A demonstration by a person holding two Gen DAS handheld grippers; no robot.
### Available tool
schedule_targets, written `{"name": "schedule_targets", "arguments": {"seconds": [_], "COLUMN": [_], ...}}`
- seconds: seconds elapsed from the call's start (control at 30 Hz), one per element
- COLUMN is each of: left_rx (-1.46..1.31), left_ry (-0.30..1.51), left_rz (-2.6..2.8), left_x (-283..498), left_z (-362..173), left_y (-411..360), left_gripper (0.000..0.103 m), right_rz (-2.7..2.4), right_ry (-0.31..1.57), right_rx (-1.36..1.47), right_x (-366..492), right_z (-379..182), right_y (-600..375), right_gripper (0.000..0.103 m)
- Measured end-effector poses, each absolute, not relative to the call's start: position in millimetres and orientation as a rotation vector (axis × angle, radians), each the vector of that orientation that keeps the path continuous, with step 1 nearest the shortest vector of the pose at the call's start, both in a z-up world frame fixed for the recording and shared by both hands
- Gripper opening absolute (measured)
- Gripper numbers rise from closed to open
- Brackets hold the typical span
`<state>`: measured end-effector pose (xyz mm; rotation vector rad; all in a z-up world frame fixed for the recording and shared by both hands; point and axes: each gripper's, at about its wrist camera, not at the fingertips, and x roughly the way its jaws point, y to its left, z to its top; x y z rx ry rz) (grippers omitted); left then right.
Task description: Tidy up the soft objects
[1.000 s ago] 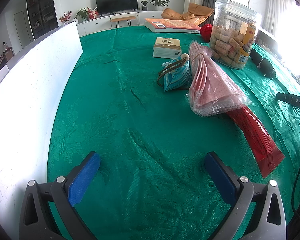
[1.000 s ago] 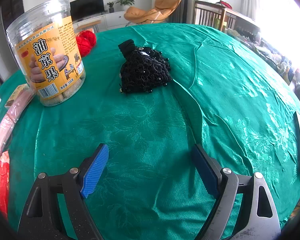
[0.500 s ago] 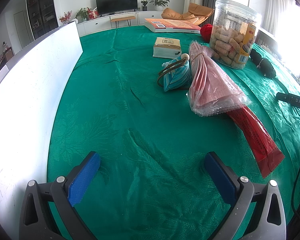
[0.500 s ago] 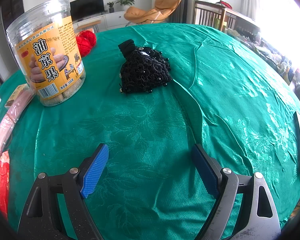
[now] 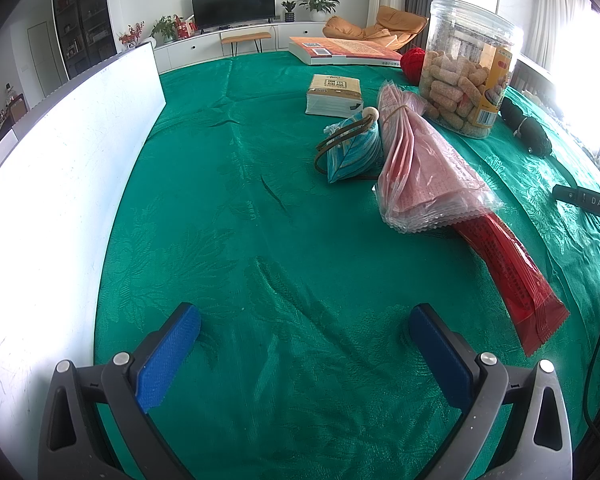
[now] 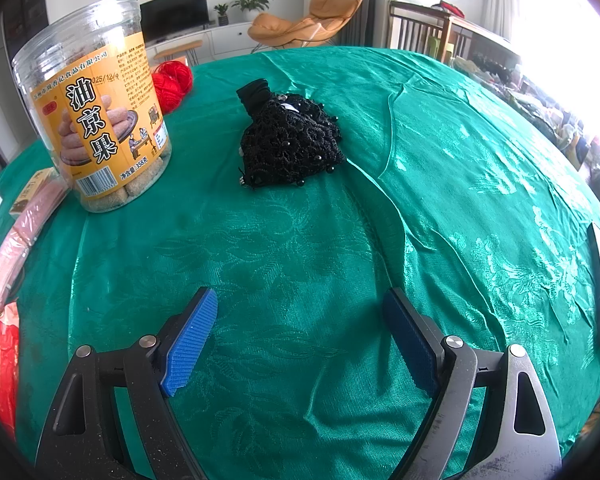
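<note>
- Green cloth covers our table, with a white board along its left edge.
- Our left gripper hangs low over bare cloth, fingers spread wide and empty.
- Ahead to its right lie a teal pouch and pink packets, touching.
- Our right gripper is likewise spread and empty.
- A black pouch lies beyond it, right of the jar, apart from it.
- Red yarn sits behind the jar.

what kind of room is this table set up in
Most likely a home living room. Beyond the green tablecloth there is a television on a low white cabinet, potted plants beside it, and an orange lounge chair by the curtained windows.
</note>
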<state>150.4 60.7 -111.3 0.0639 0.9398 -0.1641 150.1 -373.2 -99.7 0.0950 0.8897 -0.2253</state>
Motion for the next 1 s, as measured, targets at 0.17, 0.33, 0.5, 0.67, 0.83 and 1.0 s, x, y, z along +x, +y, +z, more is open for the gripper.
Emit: {"name": "schedule_targets", "arguments": {"seconds": [0.17,0.33,0.5,0.67,0.83,1.0], "left_rx": [0.039,-0.122,-0.164,-0.061,-0.074,-0.025], "left_ry": [0.998,0.887,0.948,1.100,1.184,1.175], "left_rz": [-0.150,-0.191,-0.304,-0.251,-0.264,-0.222], "left_x": [158,178,261,359,389,391], "left_z": [-100,-34,-8,-46,-82,-94], "left_y": [62,72,55,29,11,6], "left_gripper": [0.103,0.103,0.103,0.102,0.102,0.054], "right_rz": [-0.225,-0.225,-0.225,-0.205,-0.169,-0.114], "right_ry": [0.890,0.890,0.890,0.877,0.851,0.788], "right_rx": [0.095,0.095,0.096,0.126,0.216,0.444], "right_x": [150,150,150,153,151,148], "right_z": [-100,-100,-100,-100,-97,-84], "right_y": [-373,-374,-374,-376,-384,-415], "right_gripper": [0.087,0.087,0.088,0.087,0.087,0.087]}}
